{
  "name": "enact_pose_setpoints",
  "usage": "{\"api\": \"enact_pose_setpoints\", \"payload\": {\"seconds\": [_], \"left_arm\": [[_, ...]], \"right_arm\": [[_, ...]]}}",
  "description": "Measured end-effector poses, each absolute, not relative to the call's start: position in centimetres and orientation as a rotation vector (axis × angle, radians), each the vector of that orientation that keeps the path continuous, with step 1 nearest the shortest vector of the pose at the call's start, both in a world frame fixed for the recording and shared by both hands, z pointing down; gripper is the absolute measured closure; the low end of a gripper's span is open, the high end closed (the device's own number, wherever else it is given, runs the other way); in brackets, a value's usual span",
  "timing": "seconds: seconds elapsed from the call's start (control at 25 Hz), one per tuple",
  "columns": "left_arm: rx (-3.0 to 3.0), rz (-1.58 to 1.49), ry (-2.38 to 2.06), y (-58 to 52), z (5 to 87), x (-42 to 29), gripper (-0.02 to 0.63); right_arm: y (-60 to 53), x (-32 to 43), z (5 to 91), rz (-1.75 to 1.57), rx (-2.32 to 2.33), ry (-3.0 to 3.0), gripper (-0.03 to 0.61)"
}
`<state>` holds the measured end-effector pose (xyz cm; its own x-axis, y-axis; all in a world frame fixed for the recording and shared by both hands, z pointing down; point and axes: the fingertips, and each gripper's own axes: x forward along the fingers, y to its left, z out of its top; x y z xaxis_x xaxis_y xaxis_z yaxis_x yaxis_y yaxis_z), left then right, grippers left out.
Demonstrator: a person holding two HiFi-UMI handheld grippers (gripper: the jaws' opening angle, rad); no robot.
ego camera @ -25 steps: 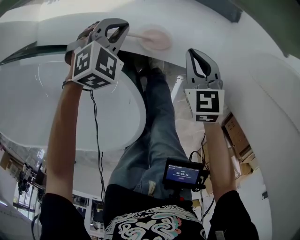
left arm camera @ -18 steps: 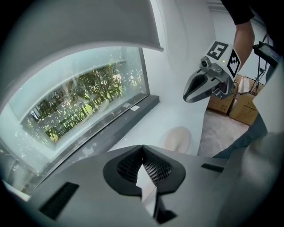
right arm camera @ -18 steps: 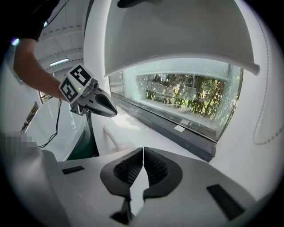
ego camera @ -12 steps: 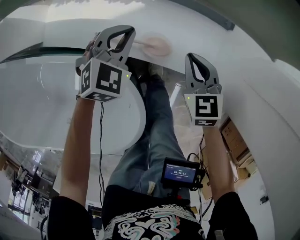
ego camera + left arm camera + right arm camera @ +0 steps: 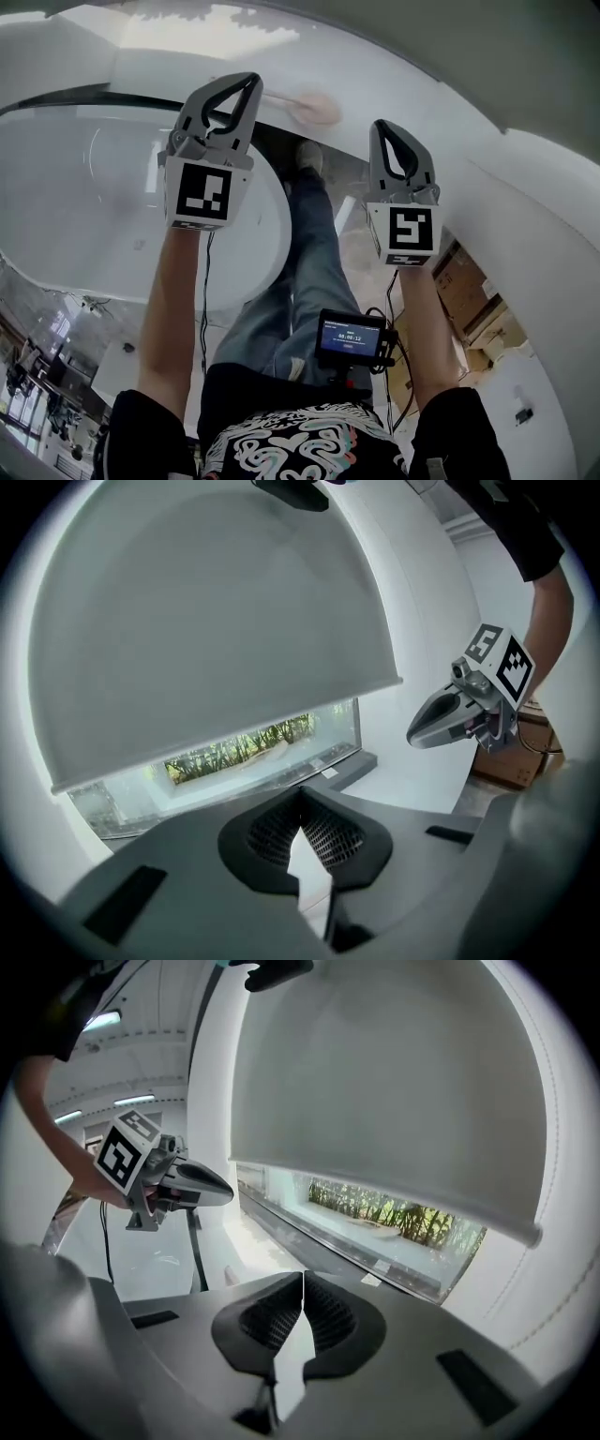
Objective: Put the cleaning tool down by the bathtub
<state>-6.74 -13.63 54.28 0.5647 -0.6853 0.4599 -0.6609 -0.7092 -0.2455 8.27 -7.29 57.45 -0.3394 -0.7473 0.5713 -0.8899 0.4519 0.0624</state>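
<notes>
Now both my grippers are held up in front of me, and both are empty. My left gripper (image 5: pixel 248 82) has its jaws pressed together with nothing between them. My right gripper (image 5: pixel 383 126) is the same: jaws together and holding nothing. They are side by side and do not touch.

The cleaning tool (image 5: pixel 313 110) is let go. It is a brush with a round pink head and a thin pale handle. It lies flat on the white ledge (image 5: pixel 366 89) at the far end of the bathtub (image 5: pixel 267 202). From my head, the brush head sits between the two gripper tips, nearer the left one. The end of the handle goes behind the tip of my left gripper, so I cannot see that bit.

The bathtub is big, white and round-edged, on my left. My legs in jeans (image 5: pixel 309 262) stand just beside its right rim, and one shoe (image 5: pixel 307 155) is near the brush. A small screen (image 5: pixel 349 339) hangs at my waist. Brown boxes (image 5: pixel 469 277) are on the floor to my right.

Far ahead, a big grey blind (image 5: pixel 206 630) hangs over a window (image 5: pixel 253 752) with green plants outside.
</notes>
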Motion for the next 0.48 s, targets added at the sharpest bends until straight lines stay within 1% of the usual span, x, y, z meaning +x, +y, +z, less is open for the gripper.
{"api": "enact_pose_setpoints", "payload": {"seconds": [0.48], "left_arm": [[-2.722,-0.636,1.269,-10.5,45.8,-6.9,0.597]], "right_arm": [[-5.8,7.3,47.6,0.274,1.446,-2.243,0.551]]}}
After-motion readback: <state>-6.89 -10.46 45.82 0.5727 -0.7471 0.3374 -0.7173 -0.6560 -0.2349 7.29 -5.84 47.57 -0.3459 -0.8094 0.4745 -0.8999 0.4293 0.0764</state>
